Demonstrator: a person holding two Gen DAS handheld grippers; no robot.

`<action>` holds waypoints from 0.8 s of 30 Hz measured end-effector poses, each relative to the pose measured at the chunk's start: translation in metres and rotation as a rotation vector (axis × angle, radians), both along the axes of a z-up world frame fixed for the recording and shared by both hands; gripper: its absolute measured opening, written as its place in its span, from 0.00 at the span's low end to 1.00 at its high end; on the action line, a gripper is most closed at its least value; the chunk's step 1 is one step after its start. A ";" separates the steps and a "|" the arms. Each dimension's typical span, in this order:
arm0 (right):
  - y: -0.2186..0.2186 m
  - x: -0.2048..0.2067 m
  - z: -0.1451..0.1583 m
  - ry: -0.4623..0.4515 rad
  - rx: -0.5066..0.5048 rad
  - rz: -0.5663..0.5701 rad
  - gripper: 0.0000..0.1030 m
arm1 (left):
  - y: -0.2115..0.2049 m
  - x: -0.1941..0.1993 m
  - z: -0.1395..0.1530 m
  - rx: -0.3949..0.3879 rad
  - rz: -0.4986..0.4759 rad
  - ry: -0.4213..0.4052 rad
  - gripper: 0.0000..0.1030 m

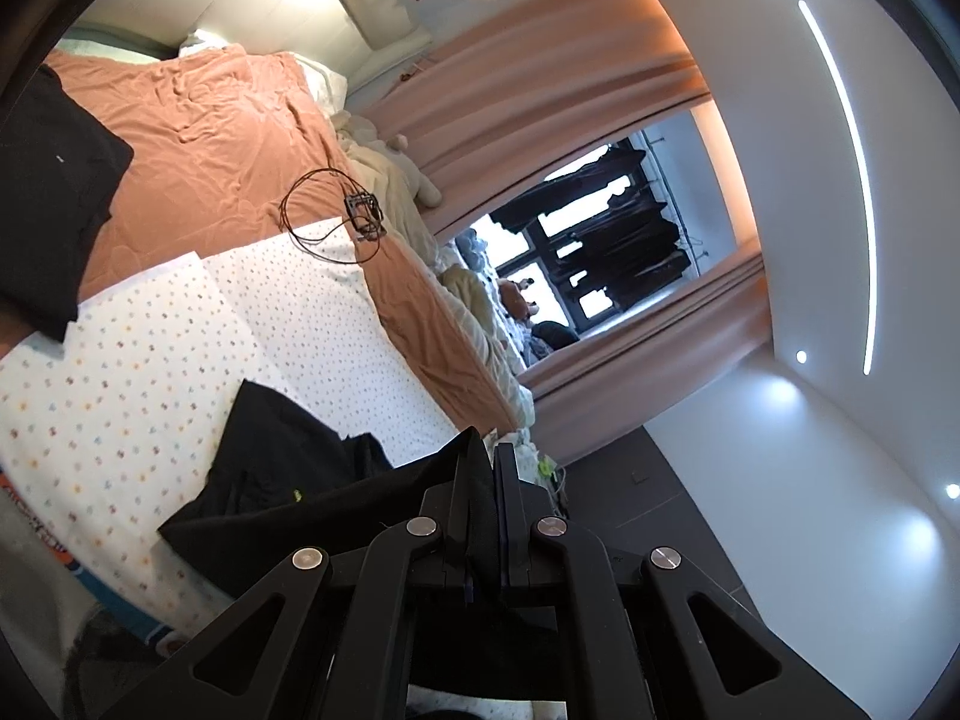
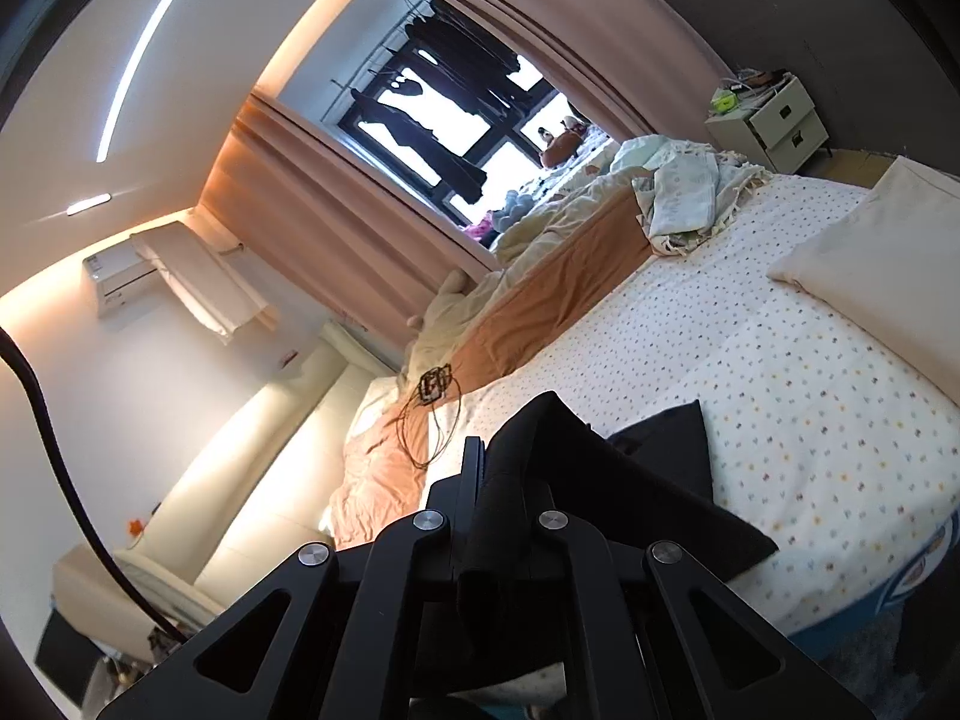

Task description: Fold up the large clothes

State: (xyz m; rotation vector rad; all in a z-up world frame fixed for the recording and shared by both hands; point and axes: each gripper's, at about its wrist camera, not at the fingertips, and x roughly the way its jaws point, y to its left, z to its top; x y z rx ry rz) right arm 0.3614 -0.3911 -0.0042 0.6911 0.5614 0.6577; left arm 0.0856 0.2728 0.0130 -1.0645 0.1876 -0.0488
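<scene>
The black garment (image 1: 288,480) is pinched by the left gripper (image 1: 489,480) and right gripper (image 2: 480,474) above the dotted sheet (image 2: 750,372); the lifted edge seemingly must next be carried across it.

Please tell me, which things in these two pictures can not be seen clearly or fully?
- Black garment: its kind and full shape; the left wrist view shows it bunched, and the left gripper covers its near part.
- Garment's pinched edge: in the right wrist view, hidden inside the right gripper.
- Small device with cable: too small to identify.
- Items on the nightstand: too small.
- Dark cloth: cut by the left wrist picture's edge.
</scene>
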 end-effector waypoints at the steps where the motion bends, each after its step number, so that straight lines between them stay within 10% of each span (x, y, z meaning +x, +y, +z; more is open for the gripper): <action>1: 0.006 0.010 0.003 0.006 -0.006 0.004 0.04 | 0.003 0.007 0.000 0.005 0.013 -0.001 0.04; 10: 0.059 0.109 0.013 0.049 -0.157 0.101 0.04 | 0.019 0.064 -0.021 0.031 0.120 0.023 0.04; 24: 0.088 0.214 -0.086 0.200 -0.207 0.107 0.04 | 0.039 0.192 -0.060 0.139 0.086 0.228 0.04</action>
